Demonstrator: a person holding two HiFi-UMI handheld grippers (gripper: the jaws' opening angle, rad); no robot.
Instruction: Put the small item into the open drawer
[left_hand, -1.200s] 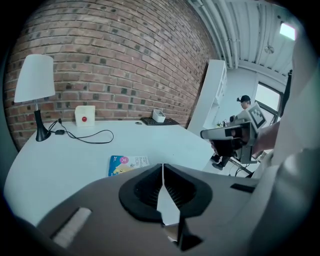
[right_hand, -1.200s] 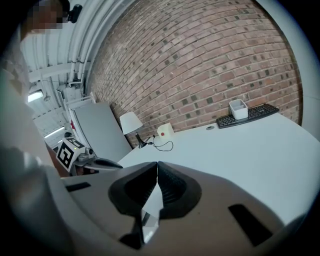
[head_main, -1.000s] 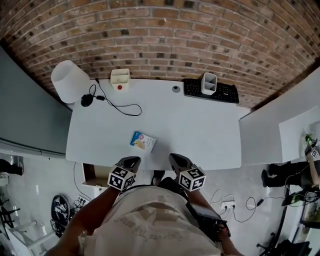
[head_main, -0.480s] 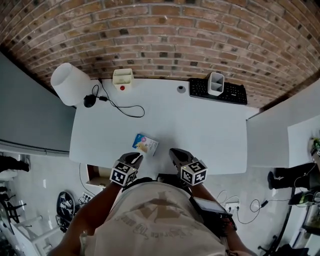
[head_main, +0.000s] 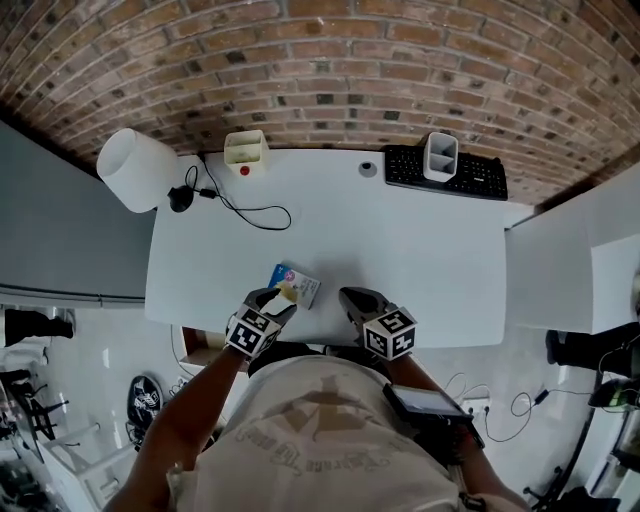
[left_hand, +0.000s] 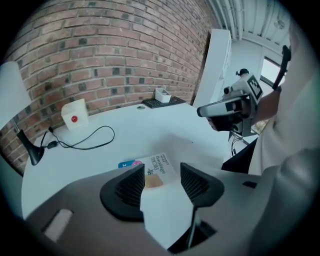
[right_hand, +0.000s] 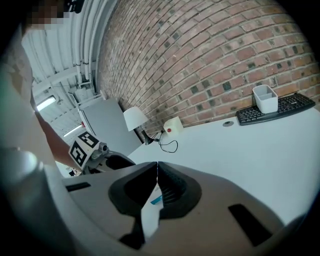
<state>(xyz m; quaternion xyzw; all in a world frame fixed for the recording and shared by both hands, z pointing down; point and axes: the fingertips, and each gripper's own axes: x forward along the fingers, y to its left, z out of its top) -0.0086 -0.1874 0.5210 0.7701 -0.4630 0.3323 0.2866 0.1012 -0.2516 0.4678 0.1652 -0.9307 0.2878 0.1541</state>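
Barely started: small flat white-and-blue bandage packet (head_main: 295, 284) lies on white desk (head_main: 420, 250) at lower centre, left gripper (left_hand: 162, 175) jaws just opening around it without pressing, right gripper (right_hand: 156, 172) closed empty, pickup and transfer to lower-left open brown drawer (head_main: 200, 346) remain.

Worktop (head_main: 400, 250), centre and right: bare, so I have open passage from front edge to back. Obstacles along the back: lamp (head_main: 135, 170) at the left corner, white box (head_main: 245, 150), keyboard (head_main: 450, 175) carrying a white cup (head_main: 441, 155). Cable (head_main: 245, 208) loops across the left half. Bandage box (head_main: 293, 284) lies near the front edge, left of centre.
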